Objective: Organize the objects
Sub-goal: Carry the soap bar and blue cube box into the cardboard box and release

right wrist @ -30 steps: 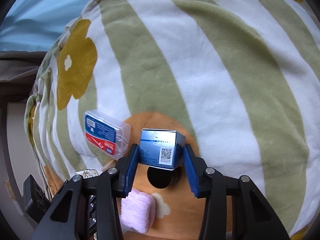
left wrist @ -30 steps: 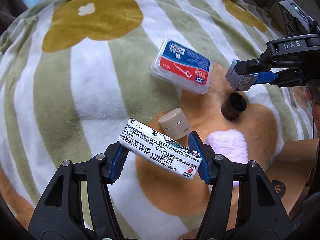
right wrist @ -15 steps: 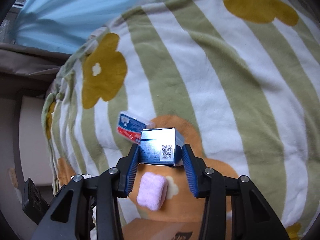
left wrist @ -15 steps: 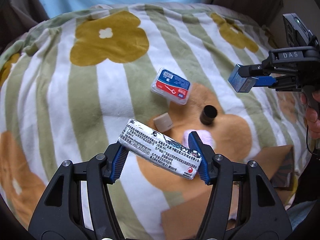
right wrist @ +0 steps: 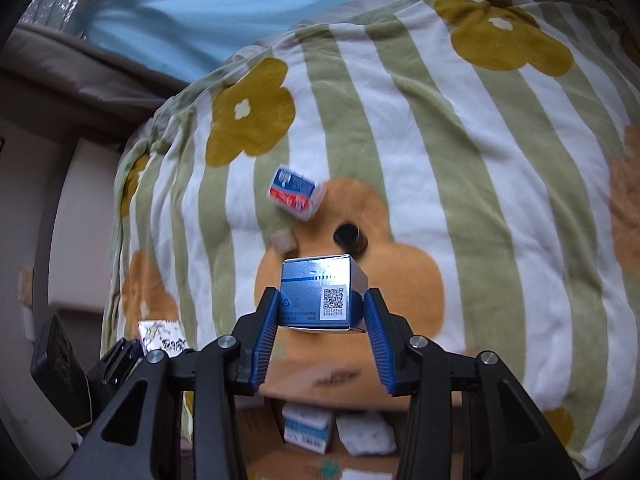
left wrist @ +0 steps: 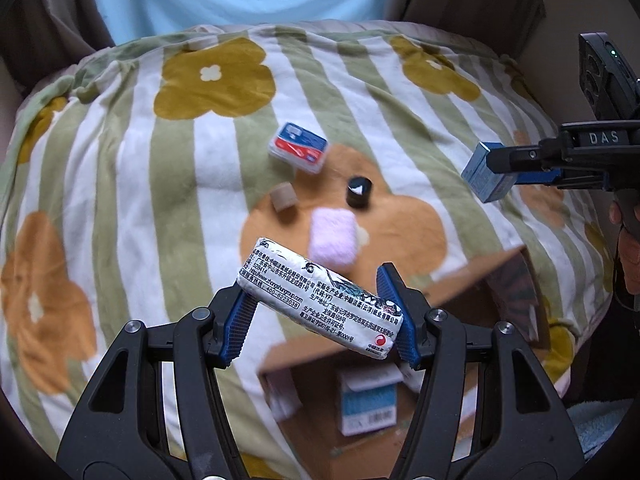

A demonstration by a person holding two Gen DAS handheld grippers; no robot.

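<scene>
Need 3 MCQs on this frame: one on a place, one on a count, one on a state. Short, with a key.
1. Where is the pink towel?
A. in the cardboard box
B. on the blanket, on an orange flower
C. held in a hand-held gripper

2. How many loose items lie on the blanket?
A. two
B. four
C. six

3. What is the left hand-held gripper doing?
A. shut on the tissue pack
B. open and empty
C. shut on the blue carton

Key: 1 B, it lies on the orange patch beyond the cardboard box. 2 B, floss box, beige jar, black jar and the towel. 3 A, the pack spans its fingers; the right hand-held gripper has the carton.
</scene>
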